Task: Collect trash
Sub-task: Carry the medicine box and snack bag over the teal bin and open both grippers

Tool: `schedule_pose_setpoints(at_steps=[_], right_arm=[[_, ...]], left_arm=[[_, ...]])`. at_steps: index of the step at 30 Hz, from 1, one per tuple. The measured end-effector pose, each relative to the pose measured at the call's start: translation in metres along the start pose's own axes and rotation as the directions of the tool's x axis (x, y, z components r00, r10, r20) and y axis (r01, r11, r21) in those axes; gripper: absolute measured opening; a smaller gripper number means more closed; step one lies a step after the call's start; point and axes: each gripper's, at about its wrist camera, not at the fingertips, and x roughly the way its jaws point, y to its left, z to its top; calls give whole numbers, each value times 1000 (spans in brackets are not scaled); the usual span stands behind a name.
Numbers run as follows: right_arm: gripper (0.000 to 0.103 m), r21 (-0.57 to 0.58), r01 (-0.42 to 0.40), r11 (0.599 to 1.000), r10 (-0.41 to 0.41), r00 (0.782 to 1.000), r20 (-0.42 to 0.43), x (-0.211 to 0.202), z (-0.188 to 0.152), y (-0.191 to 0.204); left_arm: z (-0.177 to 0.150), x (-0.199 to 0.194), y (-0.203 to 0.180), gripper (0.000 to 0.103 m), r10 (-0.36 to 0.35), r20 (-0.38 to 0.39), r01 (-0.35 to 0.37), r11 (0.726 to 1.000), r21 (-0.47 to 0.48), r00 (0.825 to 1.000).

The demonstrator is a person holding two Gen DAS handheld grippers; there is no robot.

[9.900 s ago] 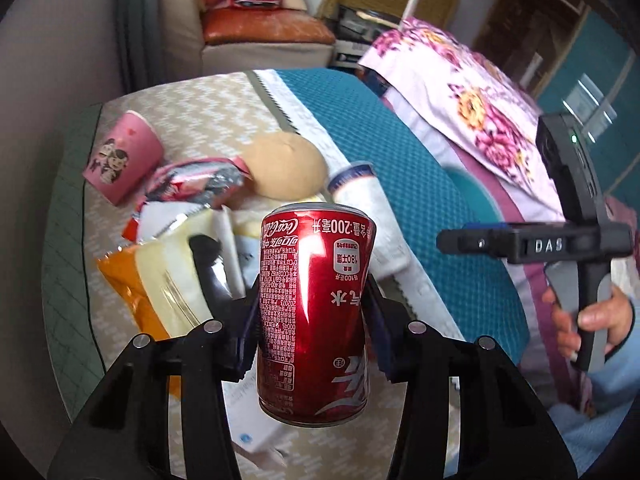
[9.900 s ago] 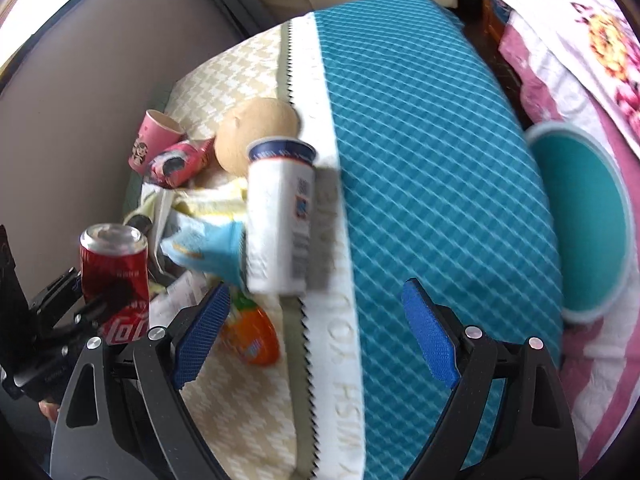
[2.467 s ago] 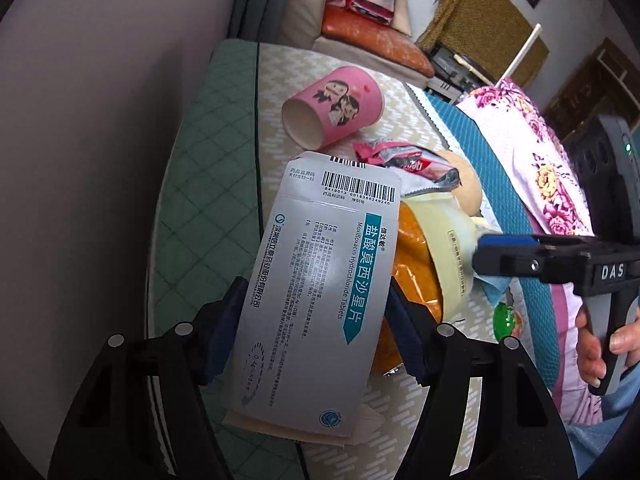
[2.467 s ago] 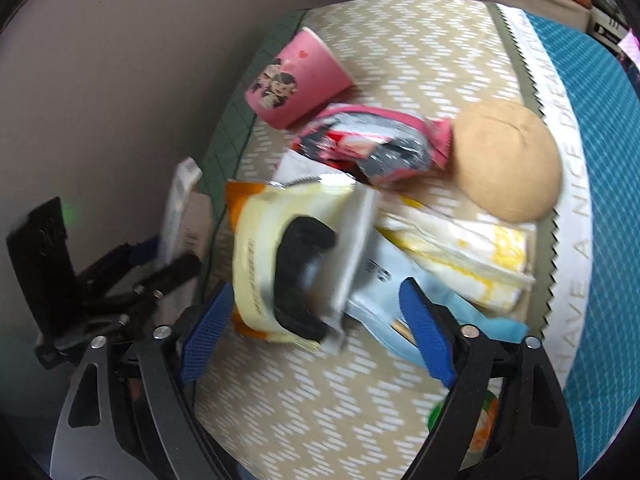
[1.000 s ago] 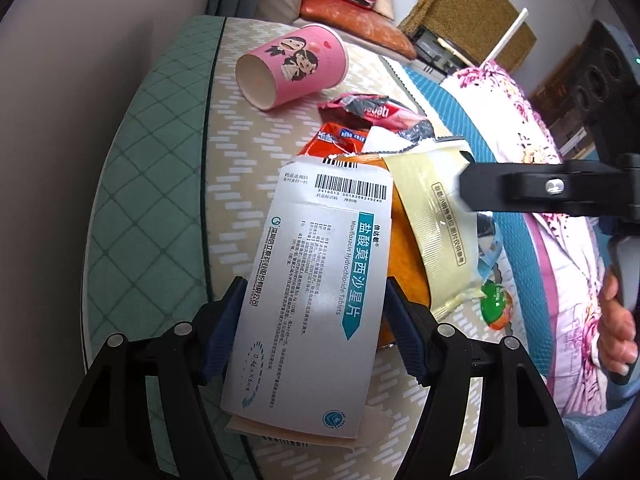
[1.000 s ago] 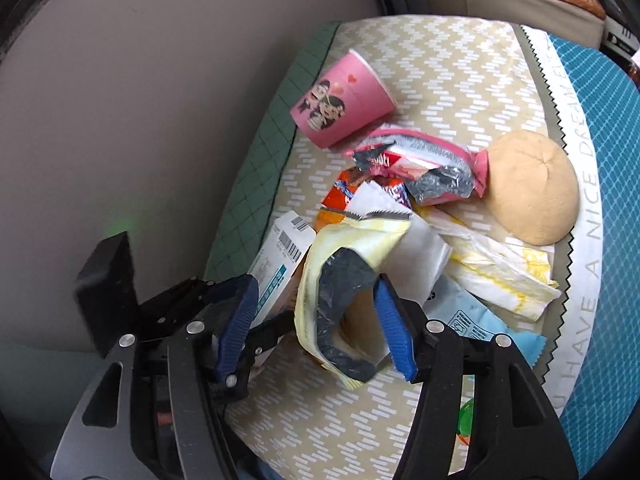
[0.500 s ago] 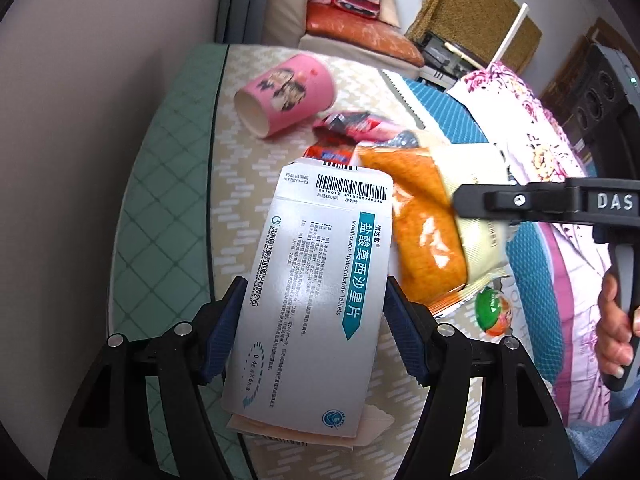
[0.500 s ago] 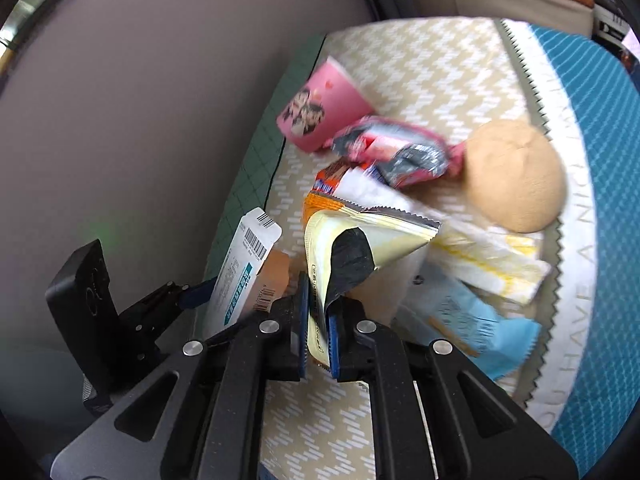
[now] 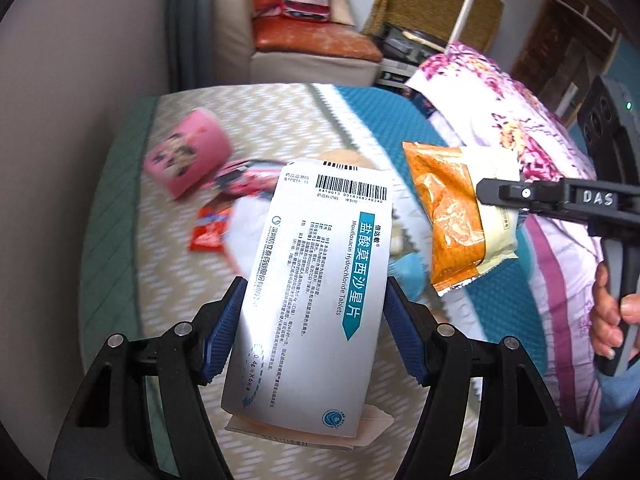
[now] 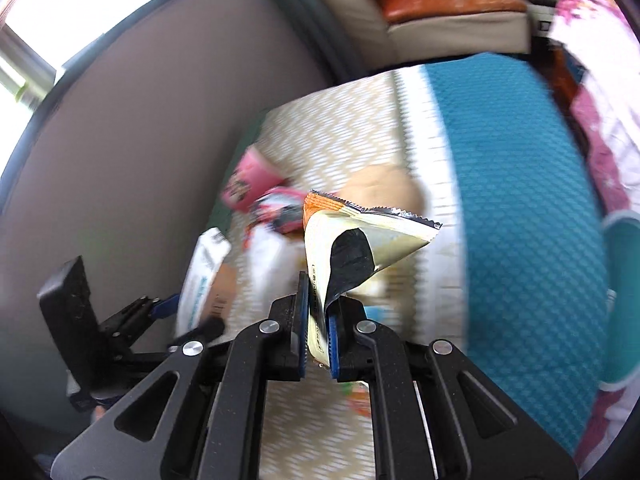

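Observation:
My left gripper is shut on a white medicine box with teal lettering and holds it above the bed. My right gripper is shut on an orange and cream snack bag, lifted off the bed; the bag also shows at the right of the left wrist view. On the bed lie a pink paper cup, a red and silver wrapper, a red packet and a tan bun, all blurred.
The bed has a beige zigzag cover and a teal blanket. A teal bin stands at the right edge. A grey wall runs along the left. A floral quilt and a sofa lie beyond.
My right gripper has lifted the snack bag up and to the right, away from the pile. My left gripper has risen and tilted with the medicine box still in it.

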Motion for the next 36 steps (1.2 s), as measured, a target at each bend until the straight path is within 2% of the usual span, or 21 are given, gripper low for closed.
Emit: schedule_pose_setpoints(at_steps=[4,9,14,21,25,32,36], right_arm=[[7,96,54,994,-61,996,70,-30,0,-55],[7,198,116,973,-144,981,131,-65,-7,-116],[7,284,207,936,-266,945,188,-102,-16,-177],[7,396,255,882,-361,907,219,-140,-35,-252],[8,431,262,863,-380,900,214,-147,-44,-279],[8,478,266,837,-398,895,200,-153,-56,-308],[8,496,267,826,-407,892,197,-155,-59,-317]], left_arm=[[22,15,-45,69,-57,-2,57,996,73,998],[48,48,-114,69,-119,-43,125,975,181,992],[64,90,-182,69,-166,-115,191,947,259,979],[79,149,-276,69,-180,-190,237,907,347,965],[80,176,-312,69,-173,-227,250,891,378,958],[82,209,-352,70,-162,-277,266,880,393,947],[82,219,-363,79,-149,-297,262,882,391,943]])
